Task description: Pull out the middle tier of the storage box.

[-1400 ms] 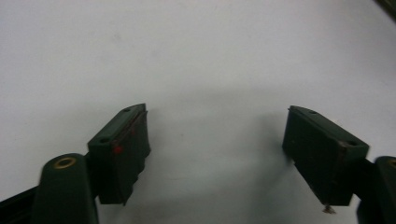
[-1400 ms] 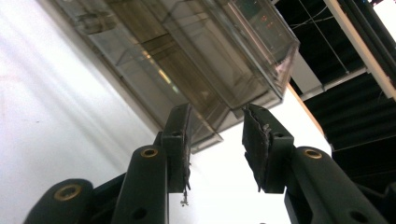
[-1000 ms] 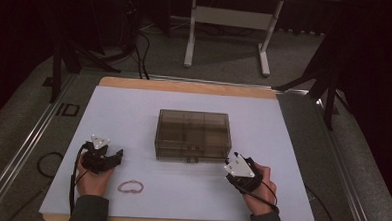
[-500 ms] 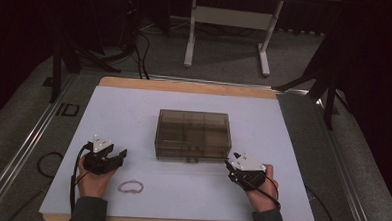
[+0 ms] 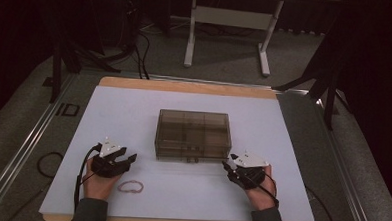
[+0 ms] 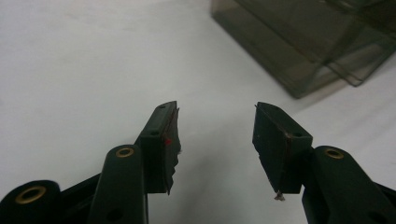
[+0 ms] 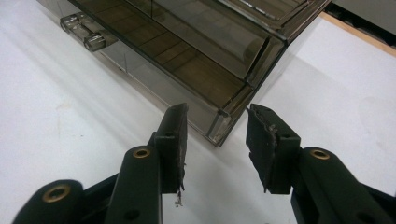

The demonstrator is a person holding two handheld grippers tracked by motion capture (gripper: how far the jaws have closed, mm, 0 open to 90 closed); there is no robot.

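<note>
Since a moment ago the left claw (image 5: 130,159) has been narrowing its jaws on nothing but air, now half spread over the white tabletop (image 5: 134,113), while the right claw (image 5: 225,166) stays released, its tips straddling the near right corner of the smoky translucent plastic compartment box (image 5: 193,134) at mid-table without pressing it. That box looks light, rigid and slick-walled, likely to skate, so I'd pinch its lid lip by the front latches (image 7: 84,33), steadying the opposite side; the pink rubber band (image 5: 130,186) lies slack near the left hand

A smoky-brown, see-through plastic compartment box (image 5: 193,135) lies flat mid-counter with its lid shut and two clasps on the near wall. Dividers show through the lid. Its near right corner points between the right tongs (image 7: 215,122).
</note>
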